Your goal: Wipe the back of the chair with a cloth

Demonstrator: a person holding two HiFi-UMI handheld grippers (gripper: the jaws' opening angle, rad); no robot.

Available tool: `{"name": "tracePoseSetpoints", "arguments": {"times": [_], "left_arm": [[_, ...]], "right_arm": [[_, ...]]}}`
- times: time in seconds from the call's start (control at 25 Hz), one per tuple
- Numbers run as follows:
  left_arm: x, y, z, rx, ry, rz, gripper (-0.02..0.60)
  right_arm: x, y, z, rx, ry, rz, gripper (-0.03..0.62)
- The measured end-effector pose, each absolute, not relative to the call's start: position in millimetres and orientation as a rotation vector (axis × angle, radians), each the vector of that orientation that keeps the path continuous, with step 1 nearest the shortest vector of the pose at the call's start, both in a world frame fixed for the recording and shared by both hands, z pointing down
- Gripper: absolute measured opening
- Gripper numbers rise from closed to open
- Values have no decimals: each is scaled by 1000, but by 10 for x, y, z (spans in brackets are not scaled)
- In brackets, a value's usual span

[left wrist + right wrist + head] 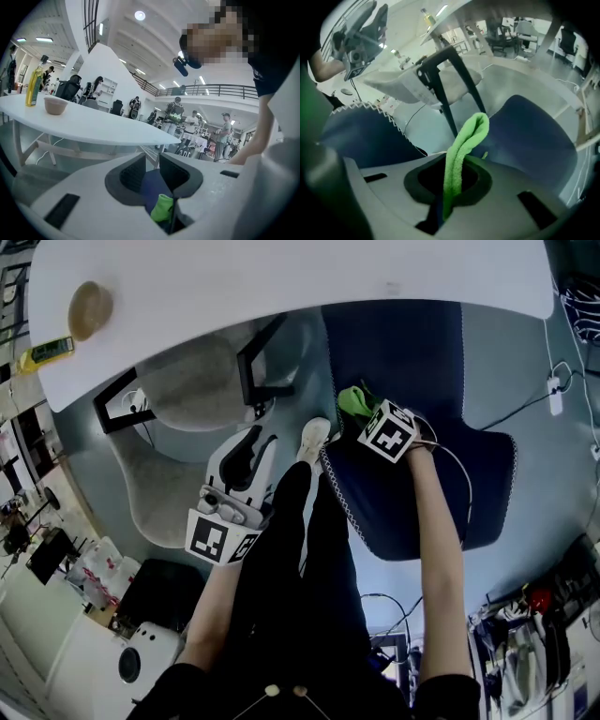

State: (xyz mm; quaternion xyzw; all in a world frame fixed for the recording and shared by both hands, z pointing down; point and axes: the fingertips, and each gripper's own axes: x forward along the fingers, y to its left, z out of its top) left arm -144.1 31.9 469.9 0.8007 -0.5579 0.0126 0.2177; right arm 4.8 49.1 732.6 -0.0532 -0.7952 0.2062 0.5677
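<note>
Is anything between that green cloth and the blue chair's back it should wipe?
Nothing visible. The right gripper is shut on the green cloth, hanging over the blue chair, with only air between it and the chair's back. The grey chair stands aside.

Person: black trousers (309,559), dark short-sleeved top (274,47), white shoe (314,439). Left gripper (151,177): white shell, black jaw pads, black slots, marker cube (220,540) with black-and-white squares. Right gripper (449,182): same white shell and black pads, second marker cube (389,431). Thin cable (468,493) leads off the right gripper.
</note>
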Motion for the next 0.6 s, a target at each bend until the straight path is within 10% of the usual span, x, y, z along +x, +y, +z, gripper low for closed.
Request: {"name": "tracePoseSetpoints", "arguments": {"times": [0.6], "left_arm": [[-875, 221, 3681, 2533, -1290, 1, 92]], "right_arm": [[332, -16, 5257, 607, -2255, 487, 18]]}}
